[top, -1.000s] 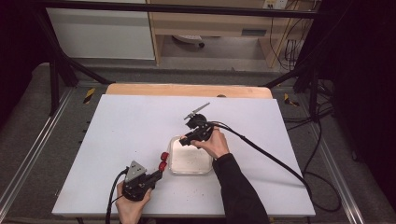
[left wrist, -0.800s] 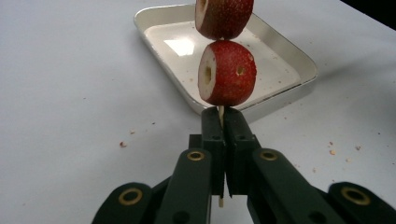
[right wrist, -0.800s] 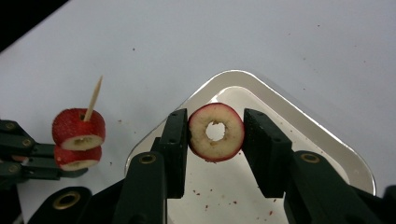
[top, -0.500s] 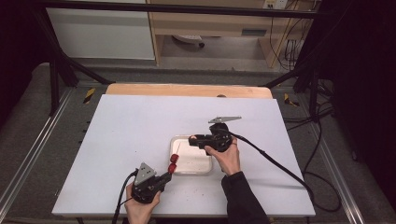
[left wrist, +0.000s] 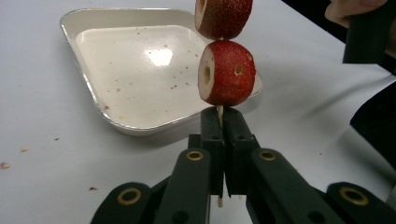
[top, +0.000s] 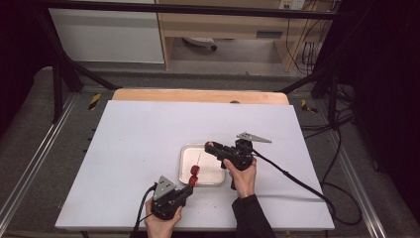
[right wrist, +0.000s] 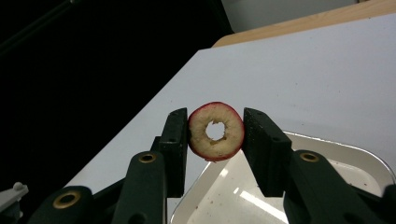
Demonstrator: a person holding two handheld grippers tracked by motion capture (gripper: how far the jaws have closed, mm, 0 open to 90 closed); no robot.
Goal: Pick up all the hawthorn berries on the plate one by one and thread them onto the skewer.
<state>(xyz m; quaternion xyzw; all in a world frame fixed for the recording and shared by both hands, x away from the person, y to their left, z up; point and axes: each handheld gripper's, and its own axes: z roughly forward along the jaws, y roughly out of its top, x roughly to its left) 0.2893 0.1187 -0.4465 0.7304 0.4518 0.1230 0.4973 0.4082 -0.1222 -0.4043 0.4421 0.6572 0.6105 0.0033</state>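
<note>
Left claw (left wrist: 223, 122) is pinching a thin wooden skewer (left wrist: 219, 110) upright with two red cored fruits (left wrist: 226, 72), while right claw (right wrist: 215, 133) is clamping a cored red fruit ring (right wrist: 215, 131) for threading.

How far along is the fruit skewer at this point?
Done: two red fruit pieces already sit on the skewer, which the left gripper clamps upright. In hand: the right gripper pinches a cored fruit ring above the tray. Left: threading that ring onto the skewer; the tray looks empty of fruit.
</note>
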